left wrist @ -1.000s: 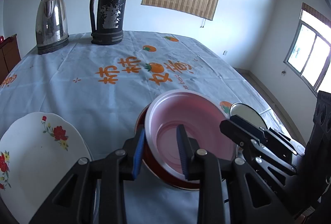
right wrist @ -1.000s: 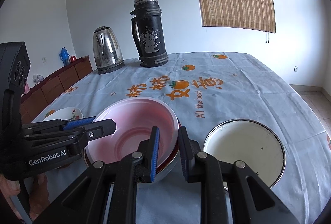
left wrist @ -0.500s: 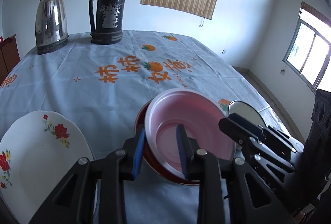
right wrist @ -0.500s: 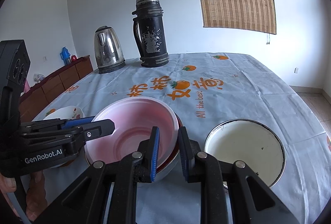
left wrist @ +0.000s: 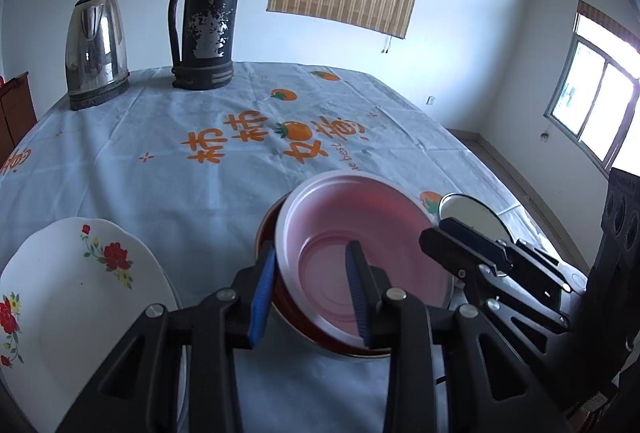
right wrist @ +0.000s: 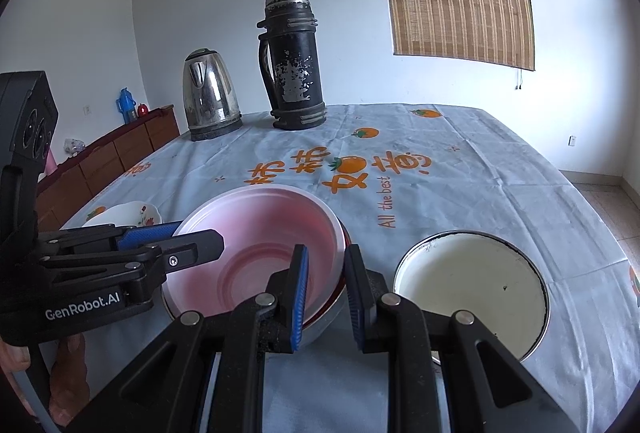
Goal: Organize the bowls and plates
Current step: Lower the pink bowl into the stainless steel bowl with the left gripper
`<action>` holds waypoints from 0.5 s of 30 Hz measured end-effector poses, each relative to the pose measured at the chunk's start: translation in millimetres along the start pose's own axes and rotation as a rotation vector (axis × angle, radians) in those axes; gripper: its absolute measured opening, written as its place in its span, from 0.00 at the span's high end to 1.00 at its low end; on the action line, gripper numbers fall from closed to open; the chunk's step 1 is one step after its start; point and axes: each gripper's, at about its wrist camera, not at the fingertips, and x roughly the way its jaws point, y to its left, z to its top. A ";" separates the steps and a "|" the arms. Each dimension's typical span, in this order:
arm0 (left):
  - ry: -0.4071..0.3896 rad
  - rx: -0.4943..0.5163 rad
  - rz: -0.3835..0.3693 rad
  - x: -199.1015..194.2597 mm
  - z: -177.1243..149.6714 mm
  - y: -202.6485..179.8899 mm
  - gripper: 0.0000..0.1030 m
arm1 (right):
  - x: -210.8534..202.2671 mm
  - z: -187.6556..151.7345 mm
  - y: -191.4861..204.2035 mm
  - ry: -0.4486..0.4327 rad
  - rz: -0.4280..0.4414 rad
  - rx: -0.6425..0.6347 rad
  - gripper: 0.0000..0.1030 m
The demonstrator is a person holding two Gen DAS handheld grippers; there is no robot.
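While opening, left tongs [left wrist: 311, 251] astride bowl [left wrist: 360, 217]

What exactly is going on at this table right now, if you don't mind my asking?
A person is stacking dishes with two handheld grippers. The pink bowl sits nested in a red-rimmed bowl. The left gripper, jaws just opening, straddles their near rim; the right gripper straddles the opposite rim. A floral plate and white enamel plate wait alongside.

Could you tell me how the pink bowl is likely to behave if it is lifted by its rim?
The pink bowl looks thin-walled and translucent, probably light plastic, so its rim may flex under the pads. It sits nested and slightly askew in a red-rimmed bowl, so it should lift free easily. Its smooth, glossy surface could slip.
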 end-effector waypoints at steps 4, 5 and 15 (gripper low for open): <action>0.000 -0.003 -0.003 0.2 0.2 0.4 0.69 | 0.2 -0.1 -0.2 -0.001 0.001 0.002 0.79; -0.001 -0.004 -0.005 0.1 0.3 0.1 0.69 | 0.0 0.0 0.0 -0.001 0.000 0.001 0.79; 0.005 -0.007 -0.014 1.6 0.4 -0.1 0.68 | 0.0 2.0 -1.6 -0.002 0.002 0.012 0.79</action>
